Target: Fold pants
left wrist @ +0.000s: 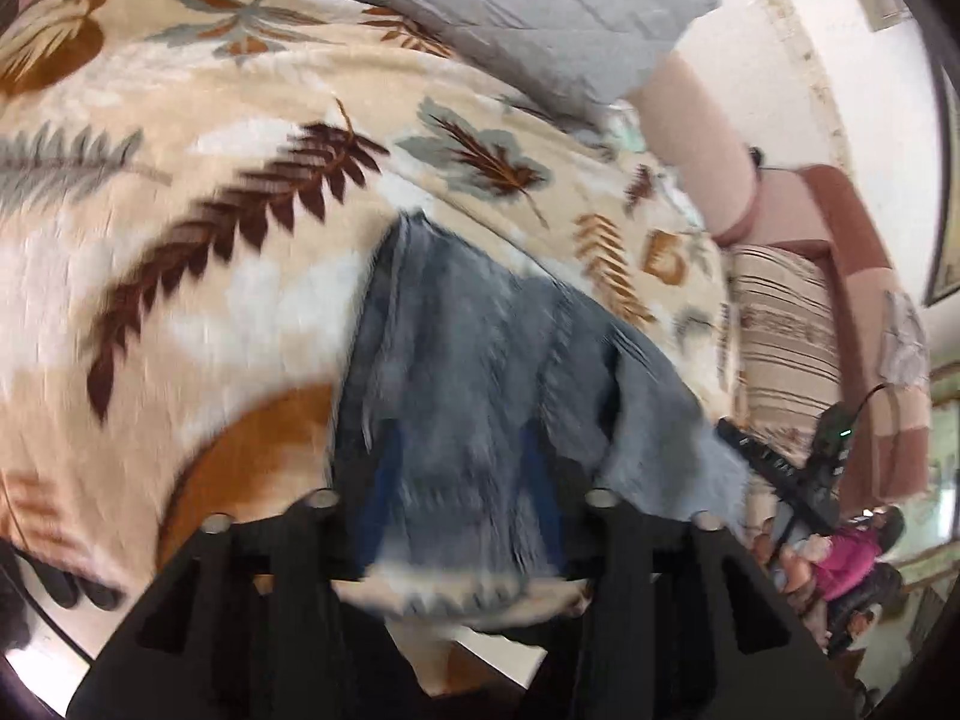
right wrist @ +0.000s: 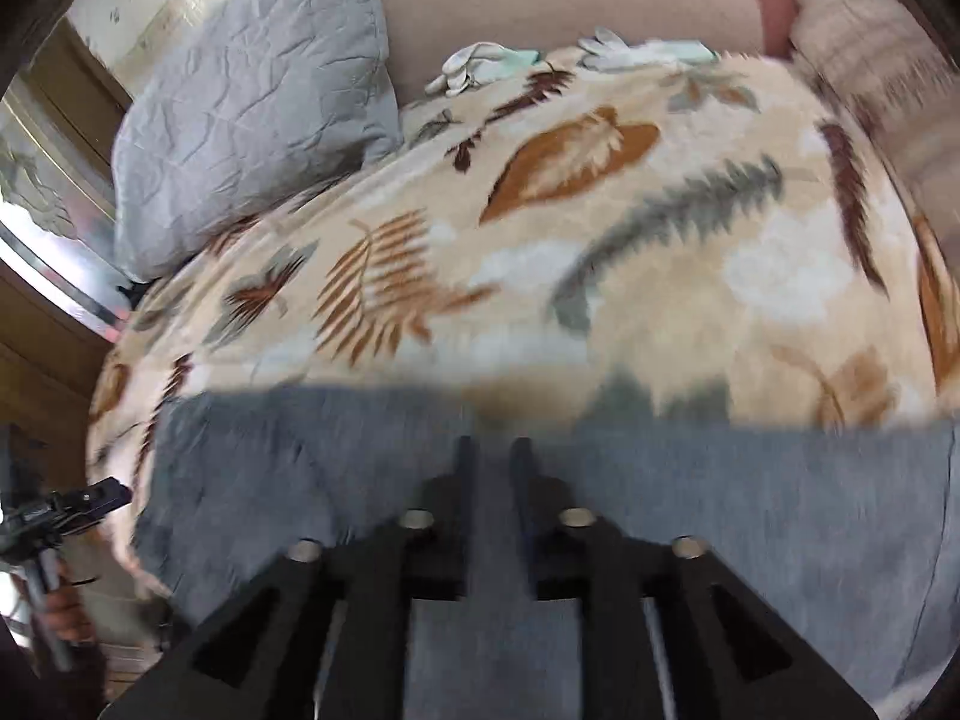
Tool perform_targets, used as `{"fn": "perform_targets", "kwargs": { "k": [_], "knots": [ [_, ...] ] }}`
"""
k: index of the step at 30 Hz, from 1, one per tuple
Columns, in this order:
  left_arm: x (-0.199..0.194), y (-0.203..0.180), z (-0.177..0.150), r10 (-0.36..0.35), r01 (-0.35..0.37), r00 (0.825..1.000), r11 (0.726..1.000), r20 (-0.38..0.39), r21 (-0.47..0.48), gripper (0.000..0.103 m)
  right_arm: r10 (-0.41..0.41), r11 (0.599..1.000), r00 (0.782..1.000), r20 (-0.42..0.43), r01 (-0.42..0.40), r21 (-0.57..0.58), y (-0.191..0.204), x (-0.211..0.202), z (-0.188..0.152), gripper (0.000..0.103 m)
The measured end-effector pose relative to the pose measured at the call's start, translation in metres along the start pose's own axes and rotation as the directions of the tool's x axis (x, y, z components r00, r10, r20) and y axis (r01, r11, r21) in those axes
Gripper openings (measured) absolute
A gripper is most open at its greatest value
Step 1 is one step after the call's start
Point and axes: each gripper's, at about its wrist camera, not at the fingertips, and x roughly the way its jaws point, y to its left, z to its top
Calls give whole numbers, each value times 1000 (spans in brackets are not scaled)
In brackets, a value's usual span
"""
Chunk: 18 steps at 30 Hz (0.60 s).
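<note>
Grey-blue pants (left wrist: 480,360) lie on a leaf-patterned blanket (left wrist: 210,210) on a bed; both views are motion-blurred. In the left wrist view my left gripper (left wrist: 462,516) has its jaws wide apart, with the pants' near edge lying between the blue-padded fingers (left wrist: 384,492). In the right wrist view the pants (right wrist: 750,510) stretch across the lower frame. My right gripper (right wrist: 493,456) has its fingers nearly together on the pants' far edge. The right gripper also shows in the left wrist view (left wrist: 774,468), and the left gripper in the right wrist view (right wrist: 72,504).
A grey quilted pillow (right wrist: 252,114) leans at the head of the bed against a pink headboard (right wrist: 570,0). White gloves (right wrist: 480,66) lie near the headboard. A striped cushion (left wrist: 786,330) and a wall are to the right in the left wrist view.
</note>
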Motion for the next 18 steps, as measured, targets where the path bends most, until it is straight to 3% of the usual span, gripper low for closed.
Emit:
{"fn": "perform_targets", "kwargs": {
  "k": [2, 4, 6, 8, 10, 13, 15, 17, 18],
  "knots": [
    [-3, 1, -19, -32, 32, 999, 999, -12, -12, 54, 49, 998, 999, -24, -48, 33, -5, -15, -27, 40],
    [1, 0, -35, -66, 65, 997, 997, -40, -29, 54, 110, 991, 991, -73, -104, 82, -7, -22, -56, 40],
    [10, 2, -47, -110, 107, 992, 993, -67, -54, 54, 189, 975, 973, -134, -169, 144, -7, -23, -85, 41],
    [20, 2, -49, -101, 95, 991, 993, -91, -69, 54, 275, 950, 943, -190, -236, 204, -3, -17, -111, 51],
    [30, 4, -46, -84, 74, 991, 993, -106, -90, 54, 313, 937, 917, -246, -256, 238, 3, -4, -129, 51],
    [39, 6, -38, -79, 65, 991, 990, -107, -129, 53, 333, 922, 910, -249, -259, 288, 5, 11, -135, 51],
    [41, 2, -31, -81, 66, 992, 987, -100, -143, 50, 377, 884, 902, -210, -283, 371, 0, 21, -133, 51],
    [42, -1, -27, -67, 54, 993, 989, -94, -135, 28, 396, 854, 903, -165, -296, 428, -6, 29, -130, 51],
    [40, -4, -25, -48, 36, 994, 992, -94, -122, 14, 392, 850, 907, -157, -291, 439, -7, 31, -128, 40]
  ]
}}
